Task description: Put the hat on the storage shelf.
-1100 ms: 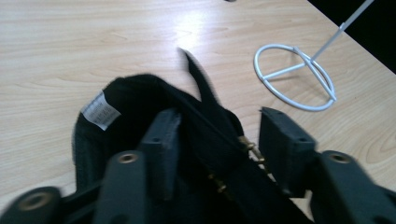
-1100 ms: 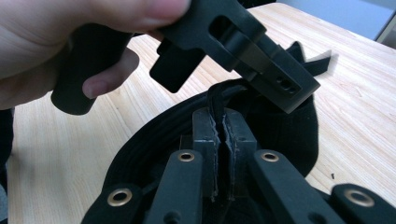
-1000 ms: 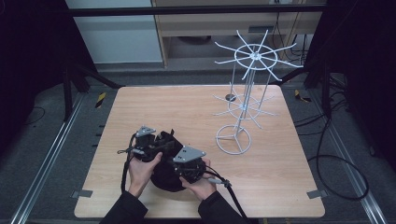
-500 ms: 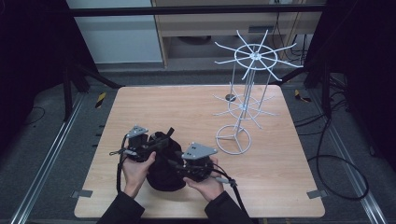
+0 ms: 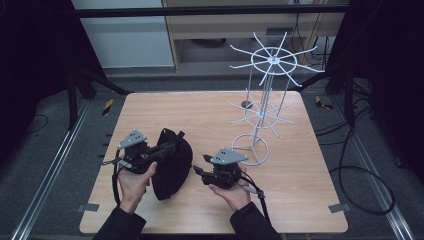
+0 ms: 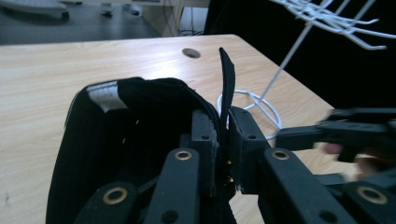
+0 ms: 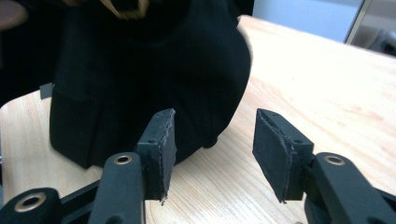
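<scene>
Your left gripper pinches the black cap's strap; the stand lies upper right; your right gripper has just opened, empty.

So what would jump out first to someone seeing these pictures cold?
Probably the black cap near the table's front left, its rear strap pinched upright by the left gripper, whose jaws have just been closing on it. Next, the white wire rack standing tall at the back right. The right gripper sits beside the cap, jaws just opened, nothing between them.
</scene>
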Available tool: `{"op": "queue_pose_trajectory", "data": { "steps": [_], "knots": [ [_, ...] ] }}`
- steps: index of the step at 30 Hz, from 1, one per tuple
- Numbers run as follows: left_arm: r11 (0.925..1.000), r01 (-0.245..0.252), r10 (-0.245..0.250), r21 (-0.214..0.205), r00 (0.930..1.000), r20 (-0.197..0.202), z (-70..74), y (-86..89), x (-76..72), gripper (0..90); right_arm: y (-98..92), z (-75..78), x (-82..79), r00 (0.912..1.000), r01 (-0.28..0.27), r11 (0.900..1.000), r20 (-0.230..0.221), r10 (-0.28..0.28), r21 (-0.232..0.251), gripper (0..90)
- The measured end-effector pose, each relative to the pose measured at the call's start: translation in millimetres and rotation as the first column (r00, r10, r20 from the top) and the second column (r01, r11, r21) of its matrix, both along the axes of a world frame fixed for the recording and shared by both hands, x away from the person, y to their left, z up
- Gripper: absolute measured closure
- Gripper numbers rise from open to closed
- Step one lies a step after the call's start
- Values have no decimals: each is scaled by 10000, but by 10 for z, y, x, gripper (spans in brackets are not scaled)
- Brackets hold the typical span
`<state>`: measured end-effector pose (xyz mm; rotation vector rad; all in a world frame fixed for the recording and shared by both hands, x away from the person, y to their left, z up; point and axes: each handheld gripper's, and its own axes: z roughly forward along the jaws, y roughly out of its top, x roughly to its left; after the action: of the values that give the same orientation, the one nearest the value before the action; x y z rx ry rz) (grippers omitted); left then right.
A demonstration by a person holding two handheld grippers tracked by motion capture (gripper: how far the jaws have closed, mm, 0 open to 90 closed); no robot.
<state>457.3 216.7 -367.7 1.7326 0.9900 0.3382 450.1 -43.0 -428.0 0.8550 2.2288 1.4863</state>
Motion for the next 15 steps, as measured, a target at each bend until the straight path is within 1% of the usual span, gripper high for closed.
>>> {"op": "queue_pose_trajectory", "data": {
  "steps": [3,8,10,12,13,15],
  "knots": [
    [9998,178,-176,-85,9996,238,61,3,-43,807,23,-70,51,9999,40,10000,-158,-40,22,467],
    [9985,478,-462,-274,9974,558,162,12,-107,807,39,-138,126,9996,194,9998,-191,-192,80,428],
    [9982,555,-539,-234,9964,654,184,1,-120,808,42,-152,161,9996,77,9989,-286,-64,454,431],
    [9978,619,-602,-223,9958,688,192,-13,-125,808,67,-167,194,9991,-26,9974,-420,56,714,461],
    [9976,662,-647,-187,9954,700,192,-17,-125,808,86,-179,215,9987,-120,9966,-475,159,813,493],
    [9975,702,-692,-117,9951,707,187,-20,-124,808,129,-206,249,9959,-375,9932,-773,461,1103,582]
  ]
}}
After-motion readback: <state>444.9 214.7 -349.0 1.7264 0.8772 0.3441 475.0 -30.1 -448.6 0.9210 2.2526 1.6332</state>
